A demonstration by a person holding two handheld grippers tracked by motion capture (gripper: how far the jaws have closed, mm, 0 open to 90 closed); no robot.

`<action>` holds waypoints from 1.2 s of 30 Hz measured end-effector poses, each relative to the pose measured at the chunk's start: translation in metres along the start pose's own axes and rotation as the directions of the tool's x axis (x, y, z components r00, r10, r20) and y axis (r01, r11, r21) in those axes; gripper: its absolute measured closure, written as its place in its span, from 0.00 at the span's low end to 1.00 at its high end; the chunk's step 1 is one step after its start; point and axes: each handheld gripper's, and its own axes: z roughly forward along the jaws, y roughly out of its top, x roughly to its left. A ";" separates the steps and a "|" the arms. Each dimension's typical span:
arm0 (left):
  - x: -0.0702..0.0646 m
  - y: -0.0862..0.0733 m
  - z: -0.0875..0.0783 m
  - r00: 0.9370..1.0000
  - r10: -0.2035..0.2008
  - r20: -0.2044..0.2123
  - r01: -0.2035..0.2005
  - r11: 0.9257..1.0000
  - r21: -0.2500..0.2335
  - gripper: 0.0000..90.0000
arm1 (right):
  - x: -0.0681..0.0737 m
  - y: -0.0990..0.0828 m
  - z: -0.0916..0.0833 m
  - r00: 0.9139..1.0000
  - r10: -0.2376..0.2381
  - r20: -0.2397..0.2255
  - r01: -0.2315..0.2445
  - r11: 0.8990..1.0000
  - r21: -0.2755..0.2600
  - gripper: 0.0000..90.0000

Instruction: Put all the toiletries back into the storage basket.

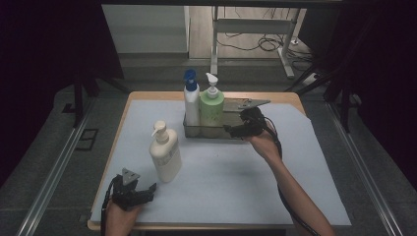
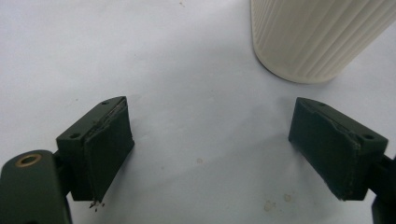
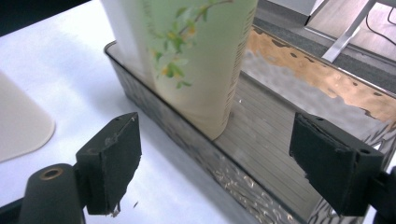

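Observation:
A metal tray [image 1: 235, 117] stands at the back of the table and holds a white bottle with a blue cap [image 1: 191, 101] and a green pump bottle [image 1: 212, 105]. My right gripper [image 1: 230, 131] hovers at the tray's front right, open, with nothing between its pads. In the right gripper view, the green bottle [image 3: 201, 60] stands just ahead of the right gripper [image 3: 215, 158], on the tray's ribbed floor [image 3: 271, 135]. A cream pump bottle [image 1: 164, 152] stands alone at the front left. My left gripper [image 1: 149, 190] rests open near it, and the cream bottle's base [image 2: 317, 37] lies beyond the left gripper [image 2: 210, 149].
A white sheet [image 1: 221, 182] covers the wooden table [image 1: 147, 96]. The right half of the tray holds no bottles. Desk legs and cables [image 1: 275, 42] lie on the floor beyond the table. Metal rails [image 1: 54, 167] run along both sides.

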 end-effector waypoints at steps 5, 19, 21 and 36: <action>0.000 0.000 0.000 1.000 0.001 0.000 -0.001 1.000 0.000 0.14 | 0.005 -0.005 -0.012 0.999 -0.032 0.003 0.032 0.999 0.006 0.15; 0.000 0.001 0.000 1.000 0.001 0.001 -0.001 1.000 0.003 0.14 | 0.005 -0.028 -0.046 0.999 -0.039 -0.006 0.039 0.999 0.018 0.00; 0.000 0.001 0.000 1.000 0.001 0.001 -0.001 1.000 0.003 0.14 | 0.004 -0.032 -0.051 0.999 -0.038 0.002 0.038 0.999 0.012 0.00; 0.000 0.001 0.000 1.000 0.002 0.002 -0.002 1.000 0.006 0.14 | -0.002 -0.069 -0.079 0.998 -0.028 0.057 0.026 0.999 0.023 0.00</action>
